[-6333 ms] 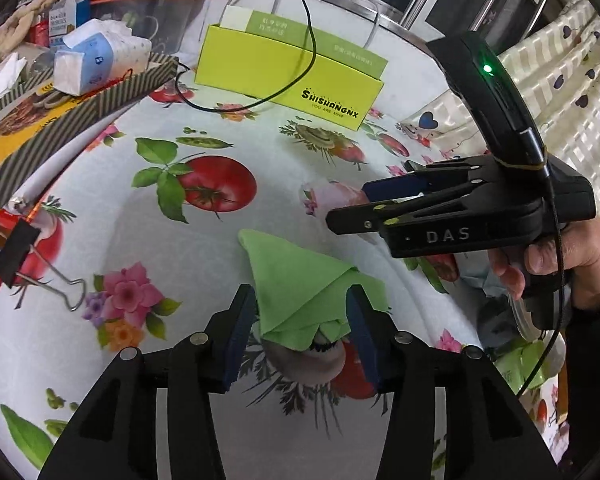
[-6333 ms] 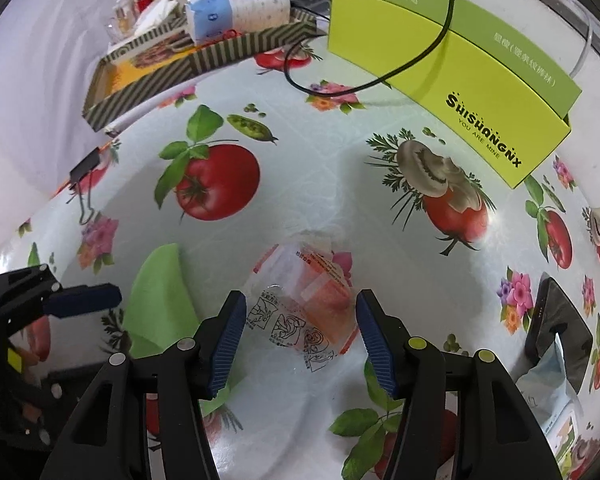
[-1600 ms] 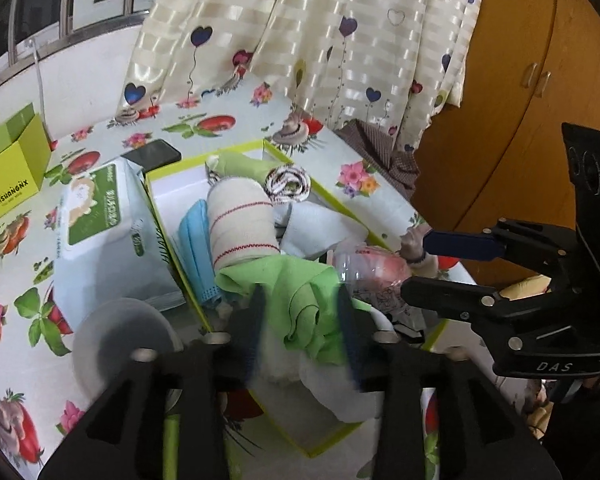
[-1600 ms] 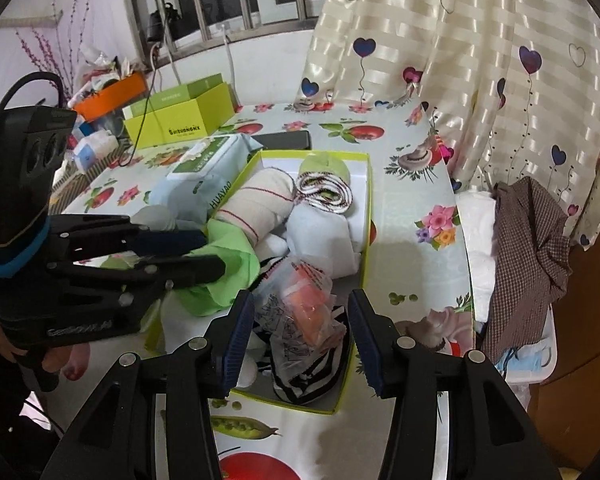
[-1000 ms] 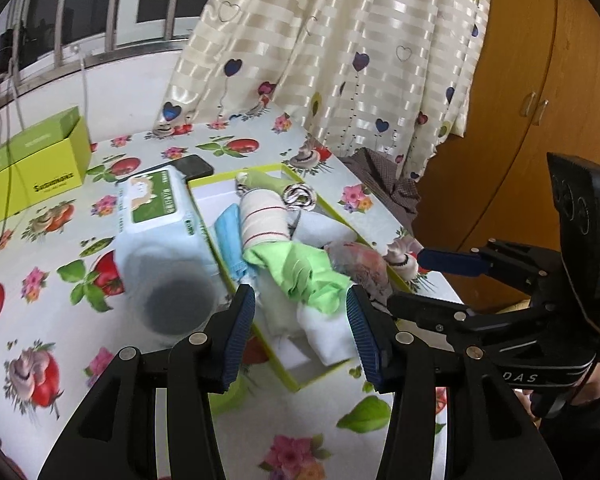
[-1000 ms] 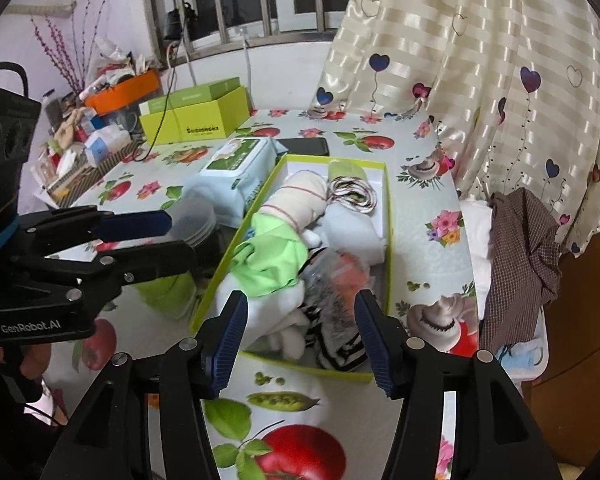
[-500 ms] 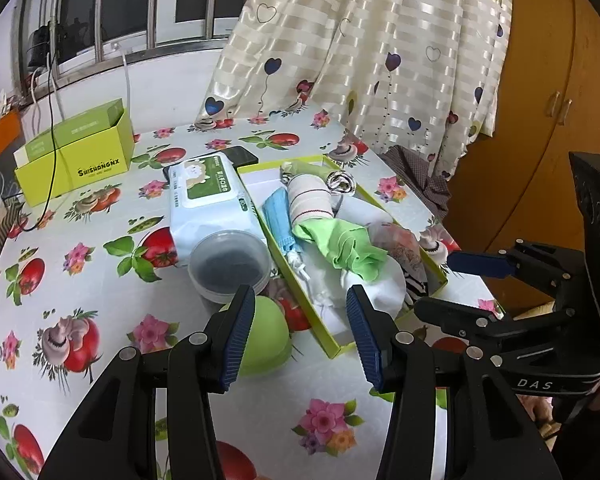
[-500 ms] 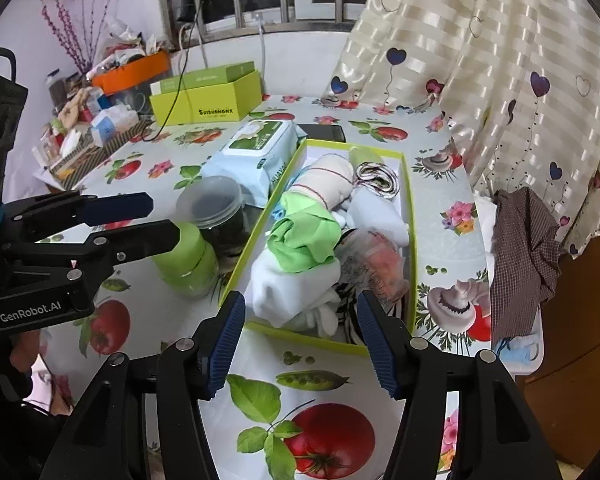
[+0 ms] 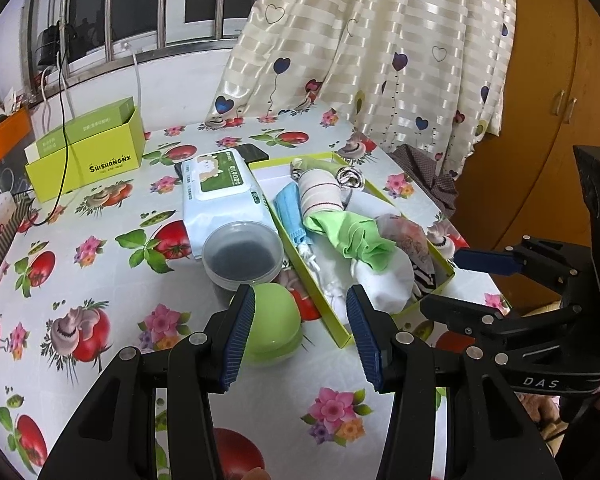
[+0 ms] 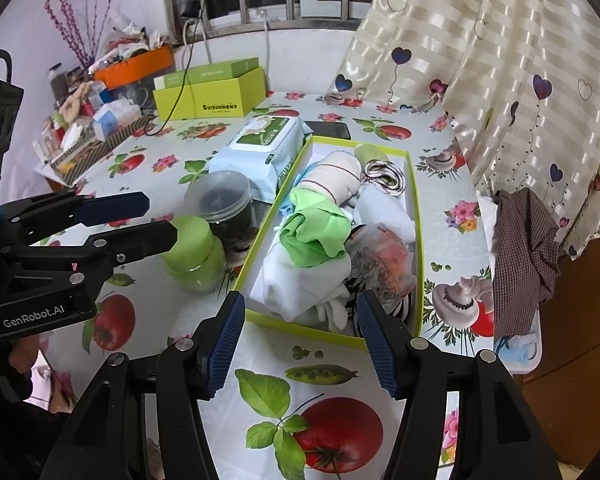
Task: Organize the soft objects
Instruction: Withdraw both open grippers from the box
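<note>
I hold L gripper (image 9: 300,332) & R gripper (image 10: 300,340) wide open, empty, above table edge near yellow-green box (image 10: 332,330) w/ green cloth (image 10: 316,236).

Barred window (image 9: 140,4), heart-print striped curtain (image 9: 380,52), wooden wardrobe (image 9: 548,100), table in fruit-print oilcloth (image 9: 100,288), white wall (image 10: 28,12)

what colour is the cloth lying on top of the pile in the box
Bright light green. The cloth shows best in the right wrist view, draped over white items in the yellow-green box.

Bare tablecloth (image 10: 448,248) right of box (image 10: 419,216); jars (image 10: 194,252) crowding its left.
</note>
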A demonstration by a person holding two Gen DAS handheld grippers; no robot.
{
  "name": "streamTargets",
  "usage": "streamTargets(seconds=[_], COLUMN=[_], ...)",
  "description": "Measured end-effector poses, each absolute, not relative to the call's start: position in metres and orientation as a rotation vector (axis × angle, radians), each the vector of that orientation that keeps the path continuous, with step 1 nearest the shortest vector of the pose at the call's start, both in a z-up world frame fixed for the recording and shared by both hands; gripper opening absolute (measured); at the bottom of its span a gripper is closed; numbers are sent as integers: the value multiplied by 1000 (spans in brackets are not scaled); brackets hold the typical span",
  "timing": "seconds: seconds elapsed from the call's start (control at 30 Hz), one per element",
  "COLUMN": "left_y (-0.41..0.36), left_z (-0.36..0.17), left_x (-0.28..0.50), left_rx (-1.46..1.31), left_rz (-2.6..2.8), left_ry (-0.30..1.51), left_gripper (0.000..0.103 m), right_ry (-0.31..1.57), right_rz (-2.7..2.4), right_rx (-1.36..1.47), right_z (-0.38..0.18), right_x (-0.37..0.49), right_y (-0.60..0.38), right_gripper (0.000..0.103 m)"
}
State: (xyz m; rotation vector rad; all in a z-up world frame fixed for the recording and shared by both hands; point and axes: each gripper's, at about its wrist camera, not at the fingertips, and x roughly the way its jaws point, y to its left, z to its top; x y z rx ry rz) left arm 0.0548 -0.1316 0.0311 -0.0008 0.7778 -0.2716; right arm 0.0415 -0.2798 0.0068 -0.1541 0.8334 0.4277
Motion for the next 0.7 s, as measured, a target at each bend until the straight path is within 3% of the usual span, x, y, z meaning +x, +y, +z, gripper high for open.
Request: streamTargets(seconds=[0.7], left_y=[-126], left_z=[26], left_x=[58], left_rx=[-7], left_rz=[-239], left_ry=[778], left_gripper=[49], right_ry=[842], right_rz=[432], right_rx=[-161], right_z=[2], right_x=[36], right_y=[-274], right_gripper=[59])
